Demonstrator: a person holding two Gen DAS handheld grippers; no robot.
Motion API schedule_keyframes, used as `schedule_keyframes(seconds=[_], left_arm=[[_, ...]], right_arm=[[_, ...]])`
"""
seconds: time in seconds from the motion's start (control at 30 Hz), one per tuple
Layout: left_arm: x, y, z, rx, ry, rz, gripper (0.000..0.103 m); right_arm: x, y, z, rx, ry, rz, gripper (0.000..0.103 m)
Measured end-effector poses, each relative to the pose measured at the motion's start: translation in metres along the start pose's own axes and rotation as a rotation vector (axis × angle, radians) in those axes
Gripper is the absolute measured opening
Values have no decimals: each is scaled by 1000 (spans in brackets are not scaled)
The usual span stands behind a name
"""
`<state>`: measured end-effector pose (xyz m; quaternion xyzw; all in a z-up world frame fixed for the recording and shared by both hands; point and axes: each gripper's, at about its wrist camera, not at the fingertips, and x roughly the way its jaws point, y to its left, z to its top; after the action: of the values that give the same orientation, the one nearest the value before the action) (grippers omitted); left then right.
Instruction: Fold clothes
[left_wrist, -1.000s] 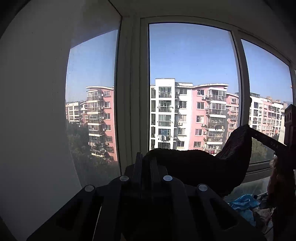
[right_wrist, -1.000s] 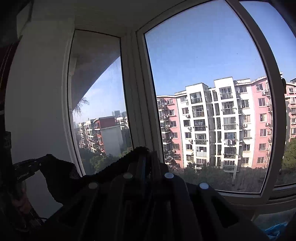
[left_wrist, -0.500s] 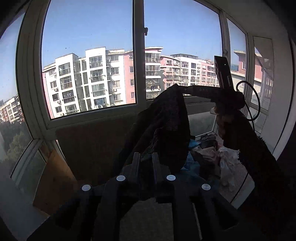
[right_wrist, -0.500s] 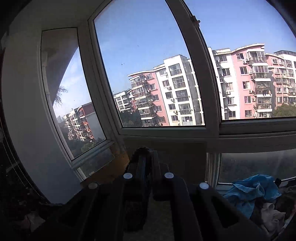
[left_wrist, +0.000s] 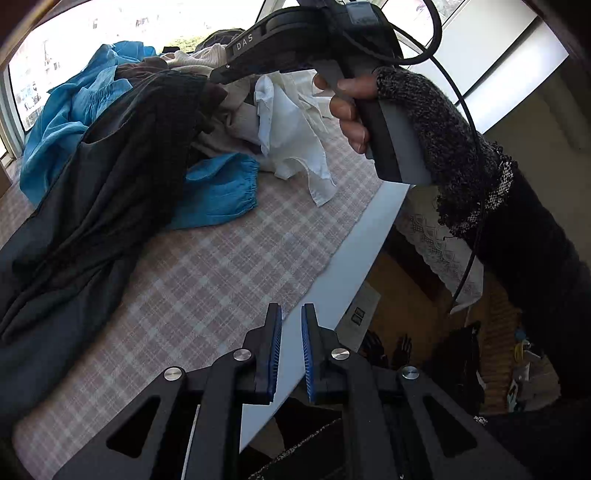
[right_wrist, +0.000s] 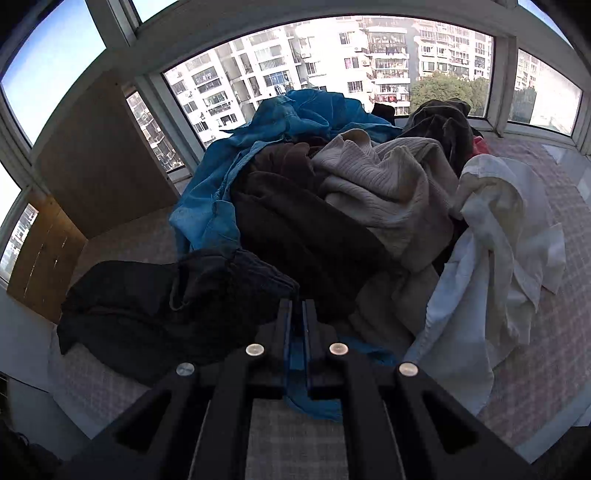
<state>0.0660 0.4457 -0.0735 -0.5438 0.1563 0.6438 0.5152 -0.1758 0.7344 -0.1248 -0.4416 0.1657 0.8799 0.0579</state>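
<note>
While the left hand-held gripper (left_wrist: 291, 354) hangs empty, fingers slightly apart, over the counter (left_wrist: 229, 258) edge, the right hand-held gripper (right_wrist: 297, 314) is clamped on the dark garment (left_wrist: 110, 192) draped beside the clothes pile (right_wrist: 369, 177).

the only lettering i can read is "das", pale capitals on the dark side of my right gripper (left_wrist: 221, 72), near the upper middle of the left wrist view. nothing on the clothes or the buildings outside the window is legible in either view.
</note>
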Motion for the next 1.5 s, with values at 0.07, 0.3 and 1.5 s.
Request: schedule_keyframes(seconds=[0.07,0.3,1.5], left_arm=[[-10,23,-12,-16,20,13,12],[-89,144,-103,-96,3,234,27],[20,271,-95,360,68,404,3]], right_arm=[[-2,-12,-2,12,-1,-38,8],[15,55,-68,-70,20,-76,62],[-14,115,-77,-124,86,-101,54]])
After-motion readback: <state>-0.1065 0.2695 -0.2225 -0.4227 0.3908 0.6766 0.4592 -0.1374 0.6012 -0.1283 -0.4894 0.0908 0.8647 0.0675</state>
